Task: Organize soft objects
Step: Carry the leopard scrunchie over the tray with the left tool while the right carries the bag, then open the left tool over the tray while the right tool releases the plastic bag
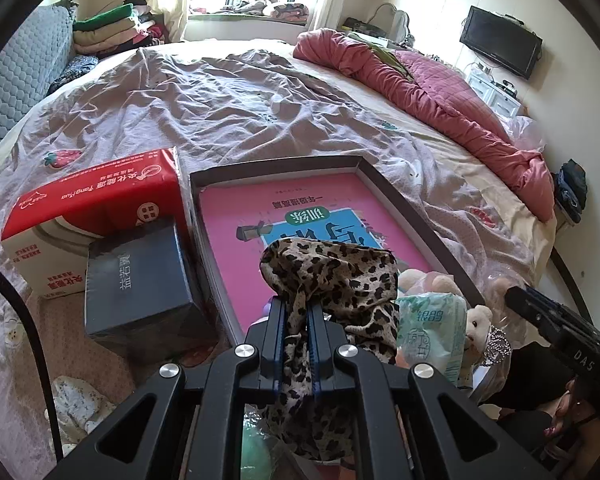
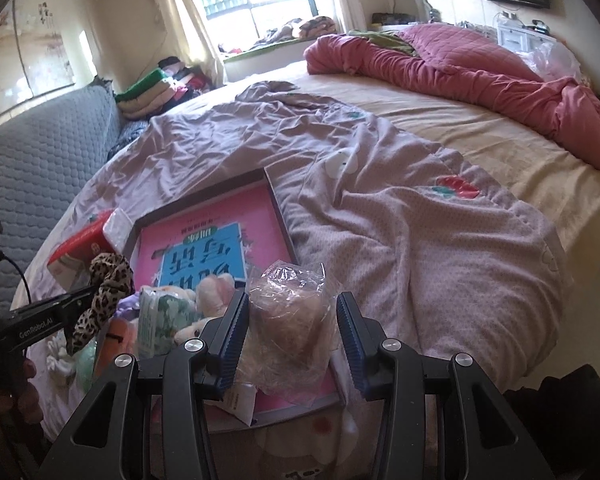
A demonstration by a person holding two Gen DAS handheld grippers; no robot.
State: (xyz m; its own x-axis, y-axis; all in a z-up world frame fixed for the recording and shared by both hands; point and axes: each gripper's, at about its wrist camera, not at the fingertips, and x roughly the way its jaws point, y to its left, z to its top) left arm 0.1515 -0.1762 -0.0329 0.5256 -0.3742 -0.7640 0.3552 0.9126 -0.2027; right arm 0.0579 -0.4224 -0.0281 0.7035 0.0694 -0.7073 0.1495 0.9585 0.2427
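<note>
Left claw (image 1: 296, 312) "GenRobot.AI", perhaps, pinching leopard-print cloth (image 1: 332, 276)

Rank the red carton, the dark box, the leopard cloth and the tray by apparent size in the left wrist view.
1. tray
2. red carton
3. dark box and leopard cloth: look alike in size; the cloth hangs nearer the camera, so unranked.
</note>
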